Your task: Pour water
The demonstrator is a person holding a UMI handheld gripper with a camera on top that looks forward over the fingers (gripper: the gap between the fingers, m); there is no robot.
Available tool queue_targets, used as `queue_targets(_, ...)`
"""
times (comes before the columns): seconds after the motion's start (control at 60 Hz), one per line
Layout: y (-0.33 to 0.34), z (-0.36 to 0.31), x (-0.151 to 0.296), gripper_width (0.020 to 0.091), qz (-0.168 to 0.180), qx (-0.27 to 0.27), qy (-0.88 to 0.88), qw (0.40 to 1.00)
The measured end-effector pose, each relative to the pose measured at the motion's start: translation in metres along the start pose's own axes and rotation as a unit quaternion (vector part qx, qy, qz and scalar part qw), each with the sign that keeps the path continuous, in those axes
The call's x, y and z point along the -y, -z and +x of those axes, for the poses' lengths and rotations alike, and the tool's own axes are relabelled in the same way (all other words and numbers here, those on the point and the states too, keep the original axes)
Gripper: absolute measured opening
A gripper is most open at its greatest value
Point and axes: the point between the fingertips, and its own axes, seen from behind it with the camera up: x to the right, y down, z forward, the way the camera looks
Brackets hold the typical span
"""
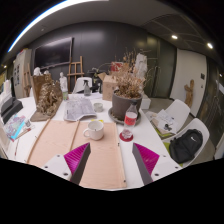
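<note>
A clear bottle with a red cap and red label (129,119) stands upright on the white table (160,135), just left of a second red-capped item (126,137) nearer to me. A white cup (94,129) rests on the long wooden board (100,150) ahead of my fingers. My gripper (112,160) is open, its magenta pads (76,155) spread wide over the board, with nothing between them. The bottle is beyond the right finger, well apart from it.
A dark pot of dried plants (124,100) stands behind the bottle. Papers (80,108), a brown bag (47,98) and a blue pack (17,128) lie to the left. White chairs (180,118) and a dark bag (185,146) are at the right.
</note>
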Motion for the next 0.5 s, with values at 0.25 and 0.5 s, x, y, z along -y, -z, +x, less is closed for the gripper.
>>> queue_targets(0.25,0.054,-0.032,-0.028,0.0856,-0.004,-0.013,0.016,1.000)
queue_targets(0.5,0.072,-0.043,-0.039,0.0857,-0.006,-0.008,0.015,1.000)
